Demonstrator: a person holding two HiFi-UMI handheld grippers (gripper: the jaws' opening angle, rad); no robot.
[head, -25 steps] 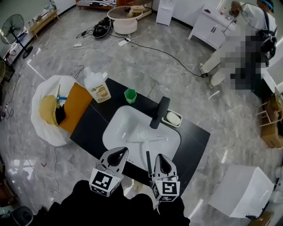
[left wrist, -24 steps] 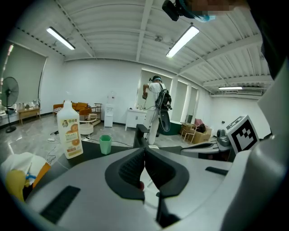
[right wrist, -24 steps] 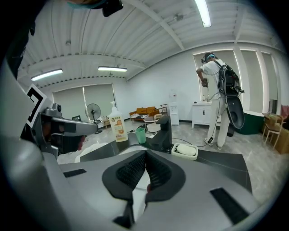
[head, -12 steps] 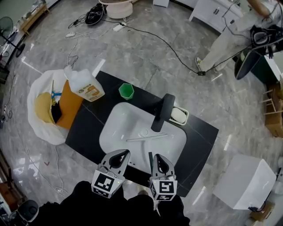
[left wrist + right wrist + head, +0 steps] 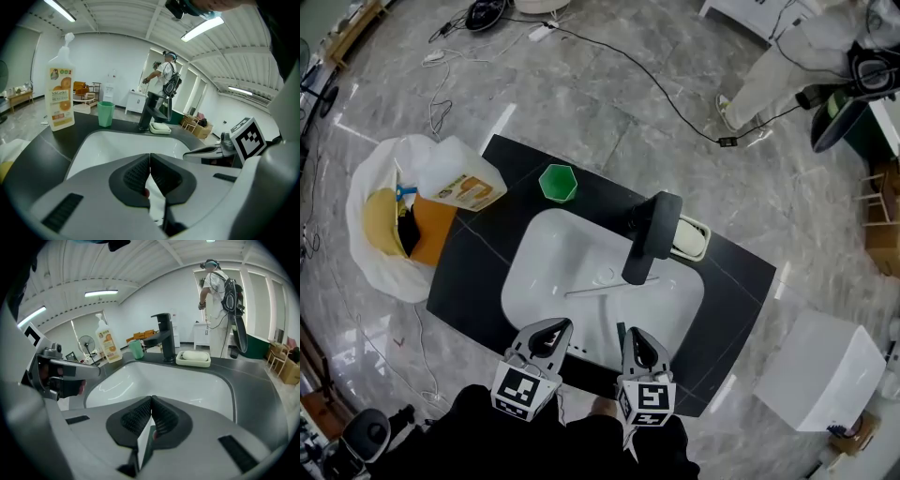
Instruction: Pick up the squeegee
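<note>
Closer to the counter [image 5: 469,272] than a second ago, with the white basin [image 5: 548,248] larger in the head view, the soap bottle [image 5: 461,187] and green cup [image 5: 558,181] shifted toward the left of the frame, and the person [image 5: 787,56] higher in the upper right corner. At bottom centre of that view, left gripper [image 5: 551,328] and right gripper [image 5: 636,334] side by side, pointing up the frame over the basin's near rim. In the left gripper view, jaws pressed flat together, pad against pad, gripping nothing. Same in the right gripper view: fully closed and empty. As for the squeegee [image 5: 605,288], a thin pale bar flat on the basin floor, middle of the frame, just below the spout of the black tap [image 5: 649,234], apart from both grippers and untouched. A soap dish [image 5: 692,236] just right of the tap. A white bag [image 5: 375,272] with yellow and orange contents beside the counter's left end. A white box [image 5: 820,375] on the floor at lower right
</note>
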